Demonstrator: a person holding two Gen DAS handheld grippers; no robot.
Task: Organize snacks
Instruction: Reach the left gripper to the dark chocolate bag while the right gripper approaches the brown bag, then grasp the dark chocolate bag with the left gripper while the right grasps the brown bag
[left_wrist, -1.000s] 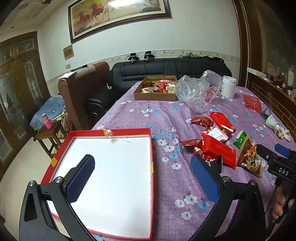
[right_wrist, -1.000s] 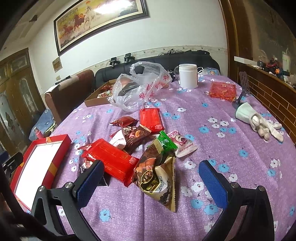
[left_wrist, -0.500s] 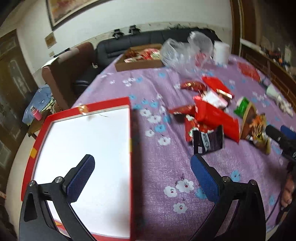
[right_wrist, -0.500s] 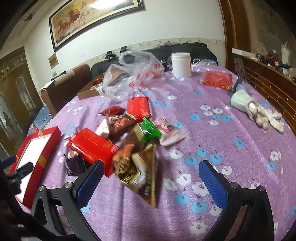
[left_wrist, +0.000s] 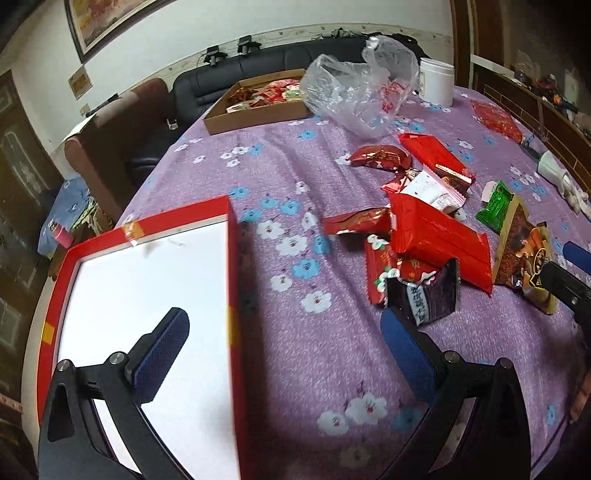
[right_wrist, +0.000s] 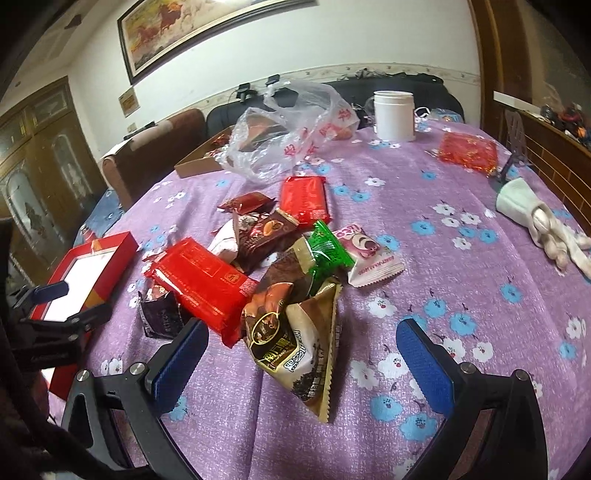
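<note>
A heap of snack packets lies on the purple flowered tablecloth: a big red packet (right_wrist: 201, 278) (left_wrist: 439, 236), a brown and cream pouch (right_wrist: 299, 343) (left_wrist: 522, 254), a green packet (right_wrist: 327, 251), a pink and white packet (right_wrist: 367, 256), and a small dark packet (left_wrist: 424, 295) (right_wrist: 160, 314). A red box with a white inside (left_wrist: 147, 314) (right_wrist: 83, 269) sits at the table's left edge. My left gripper (left_wrist: 284, 350) hovers open, straddling the box's right wall. My right gripper (right_wrist: 303, 358) is open low over the brown pouch. Neither holds anything.
Farther back stand a cardboard tray of snacks (left_wrist: 258, 101), a crumpled clear plastic bag (right_wrist: 291, 129) and a white jar (right_wrist: 393, 116). A red foil bag (right_wrist: 467, 151) and a white glove (right_wrist: 543, 229) lie at the right. A sofa and armchair border the far side.
Both grippers have moved in and lower toward the snack heap. The left one shifted right, from over the box's inside to its right wall. Both stayed open.
</note>
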